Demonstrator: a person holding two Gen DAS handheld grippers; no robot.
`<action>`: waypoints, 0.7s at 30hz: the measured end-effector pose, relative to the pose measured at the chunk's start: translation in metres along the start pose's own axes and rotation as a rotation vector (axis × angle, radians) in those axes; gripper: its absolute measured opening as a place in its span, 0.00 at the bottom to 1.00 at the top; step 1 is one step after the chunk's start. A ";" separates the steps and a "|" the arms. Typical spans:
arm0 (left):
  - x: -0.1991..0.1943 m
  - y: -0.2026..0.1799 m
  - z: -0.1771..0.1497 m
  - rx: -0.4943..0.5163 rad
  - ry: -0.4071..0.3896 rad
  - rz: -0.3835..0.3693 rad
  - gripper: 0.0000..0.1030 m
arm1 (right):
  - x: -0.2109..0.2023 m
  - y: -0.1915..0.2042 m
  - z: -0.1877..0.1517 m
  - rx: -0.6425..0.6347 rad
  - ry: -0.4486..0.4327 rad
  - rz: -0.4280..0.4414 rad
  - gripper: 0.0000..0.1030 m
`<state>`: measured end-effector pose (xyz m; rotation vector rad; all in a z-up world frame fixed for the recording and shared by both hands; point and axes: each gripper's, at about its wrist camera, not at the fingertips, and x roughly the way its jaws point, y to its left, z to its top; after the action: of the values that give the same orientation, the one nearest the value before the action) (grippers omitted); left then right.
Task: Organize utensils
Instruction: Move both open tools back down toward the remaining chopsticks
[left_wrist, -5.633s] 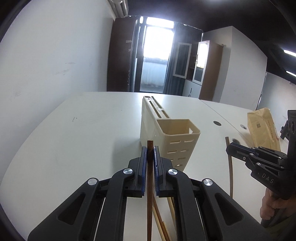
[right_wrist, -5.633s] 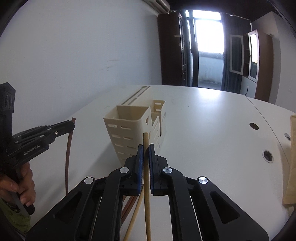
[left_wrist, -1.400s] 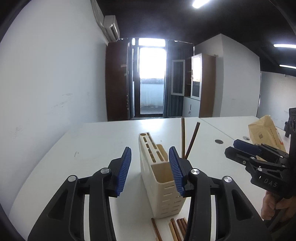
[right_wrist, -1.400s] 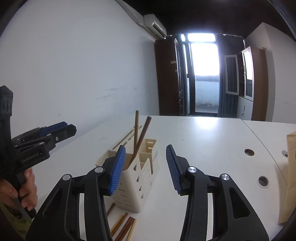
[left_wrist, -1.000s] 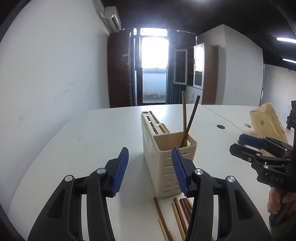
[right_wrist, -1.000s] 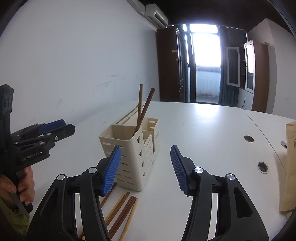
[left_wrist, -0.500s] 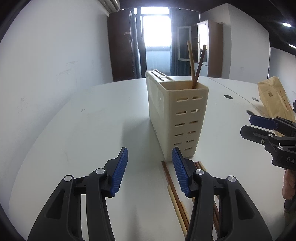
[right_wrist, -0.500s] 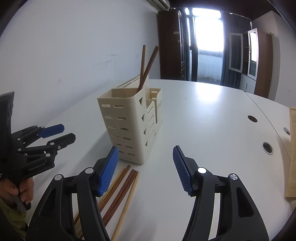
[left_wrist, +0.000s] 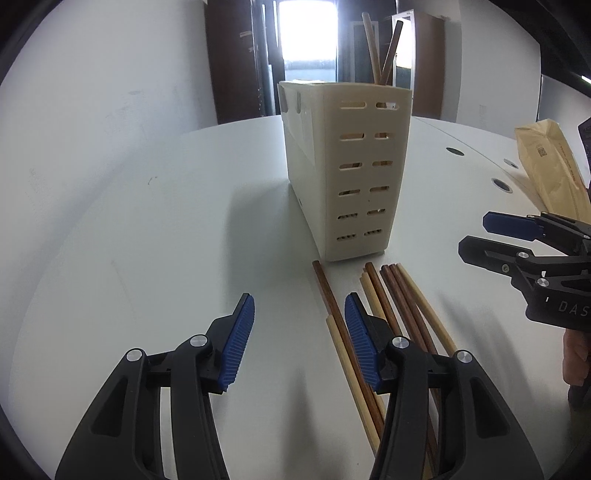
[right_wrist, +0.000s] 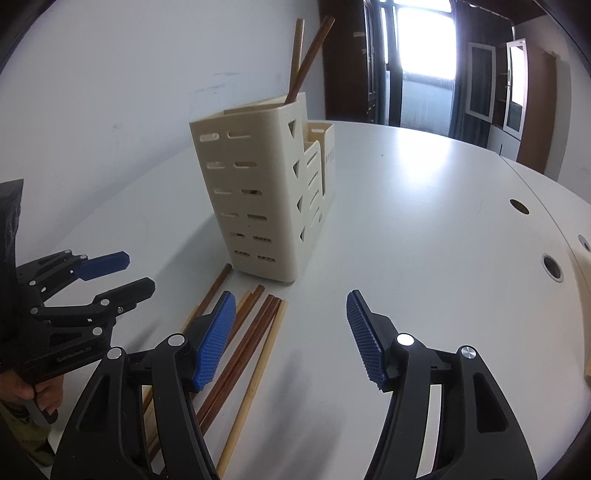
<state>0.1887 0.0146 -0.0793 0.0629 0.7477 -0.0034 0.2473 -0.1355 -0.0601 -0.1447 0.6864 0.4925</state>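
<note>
White tabletop (left_wrist: 147, 229) fills both views, backed by a plain wall and a bright doorway behind the cream utensil holder (left_wrist: 347, 166), which stands upright with two chopsticks (left_wrist: 380, 48) — one pale, one dark — leaning out of its top.

Loose chopsticks (left_wrist: 388, 306) lie flat in a fanned bundle on the table just in front of the holder, their far tips nearly touching its base. The left gripper (left_wrist: 299, 339) hangs low over them with its jaws spread wide and nothing between them; one dark stick and a pale one run between its fingers. The right gripper (right_wrist: 288, 332) is likewise wide apart and empty, with most of the bundle under or beside its left finger.

The step in hand looks like picking up the next stick. Best to straddle a single one near its middle, keep the jaws in line across it, and close only once low enough — neighbours lie tight together and could be dragged.

Room is generous to the holder's left and right; a brown paper bag (left_wrist: 546, 173) sits well off to its right.
</note>
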 end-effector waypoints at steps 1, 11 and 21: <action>0.003 0.000 -0.002 -0.005 0.015 -0.016 0.50 | 0.005 0.000 -0.001 -0.002 0.013 -0.003 0.60; 0.031 0.001 -0.012 -0.021 0.098 -0.047 0.50 | 0.036 0.000 -0.007 -0.009 0.098 -0.010 0.60; 0.044 0.000 -0.015 -0.018 0.147 -0.064 0.50 | 0.056 -0.005 -0.012 0.002 0.155 -0.027 0.60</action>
<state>0.2102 0.0168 -0.1202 0.0217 0.8968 -0.0533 0.2799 -0.1219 -0.1050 -0.1913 0.8352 0.4572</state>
